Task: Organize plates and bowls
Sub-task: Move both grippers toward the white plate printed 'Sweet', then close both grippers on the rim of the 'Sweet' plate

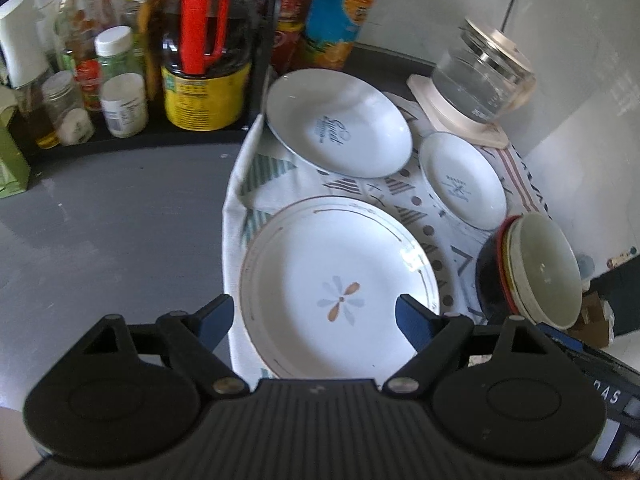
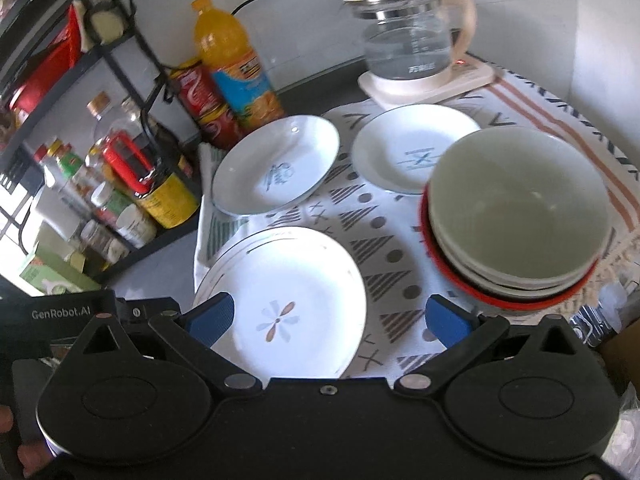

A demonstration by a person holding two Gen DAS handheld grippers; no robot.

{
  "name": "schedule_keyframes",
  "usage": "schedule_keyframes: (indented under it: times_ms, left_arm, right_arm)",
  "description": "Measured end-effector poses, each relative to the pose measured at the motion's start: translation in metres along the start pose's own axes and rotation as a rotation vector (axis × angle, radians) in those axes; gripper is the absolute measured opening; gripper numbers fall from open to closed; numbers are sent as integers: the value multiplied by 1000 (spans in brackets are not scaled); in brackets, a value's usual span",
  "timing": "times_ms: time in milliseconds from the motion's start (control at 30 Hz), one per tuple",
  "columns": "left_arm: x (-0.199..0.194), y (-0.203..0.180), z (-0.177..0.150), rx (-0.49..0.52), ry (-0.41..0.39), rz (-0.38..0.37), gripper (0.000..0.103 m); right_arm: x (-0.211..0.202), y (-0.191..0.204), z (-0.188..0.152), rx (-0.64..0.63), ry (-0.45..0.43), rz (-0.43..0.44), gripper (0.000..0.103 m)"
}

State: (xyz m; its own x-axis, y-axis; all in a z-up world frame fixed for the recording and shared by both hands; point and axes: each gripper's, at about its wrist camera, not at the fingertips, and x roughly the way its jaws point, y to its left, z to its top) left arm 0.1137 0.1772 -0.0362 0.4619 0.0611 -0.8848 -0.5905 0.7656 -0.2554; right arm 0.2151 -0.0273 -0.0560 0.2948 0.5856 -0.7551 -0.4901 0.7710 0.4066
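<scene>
I held my left hand-held gripper (image 1: 314,312) released, jaws wide apart and grasping nothing, above the near side of the flower-pattern plate (image 1: 340,284). My right hand-held gripper (image 2: 328,318) was likewise released and empty, hanging over the patterned cloth (image 2: 384,248) between that plate and the stack of bowls (image 2: 516,216).

All the dishes lay on the cloth on the counter (image 1: 112,208): the flower plate nearest me, which looked to be the top of a small pile, the script-marked plate (image 1: 340,124) behind it with one edge riding up on a cloth fold, the small plate (image 1: 464,180) to its right, and the nested bowls at the right edge.

I judged the risks plain. Glazed rims are slippery, so a shallow pinch could let a plate slide out and chip the one below. Dragging any dish might pull the cloth and shift the glass kettle (image 2: 408,36) standing on it. The bowl stack sat close to the cloth's edge, where a careless nudge could tip it.
</scene>
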Motion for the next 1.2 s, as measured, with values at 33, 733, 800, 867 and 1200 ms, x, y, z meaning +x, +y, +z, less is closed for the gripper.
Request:
schedule_keyframes:
  times_ms: [33,733,800,867,1200]
  left_arm:
    - [0,2,0,-8,-3,4,86]
    - [22,3,39,-166,-82,53,86]
    - [27,1,45,-184,-90,54,86]
    - [33,0,51,-210,-97,47,84]
    - [67,1,81,-299,-133,47,71]
  right_arm:
    - [2,2,1,-8,4,2,103]
    - [46,5,60,-132,53,67,103]
    - [52,3,70,-130,50,75,103]
    - [61,1,79,-120,57,84,103]
    - [109,-5,106,-76,101,114,85]
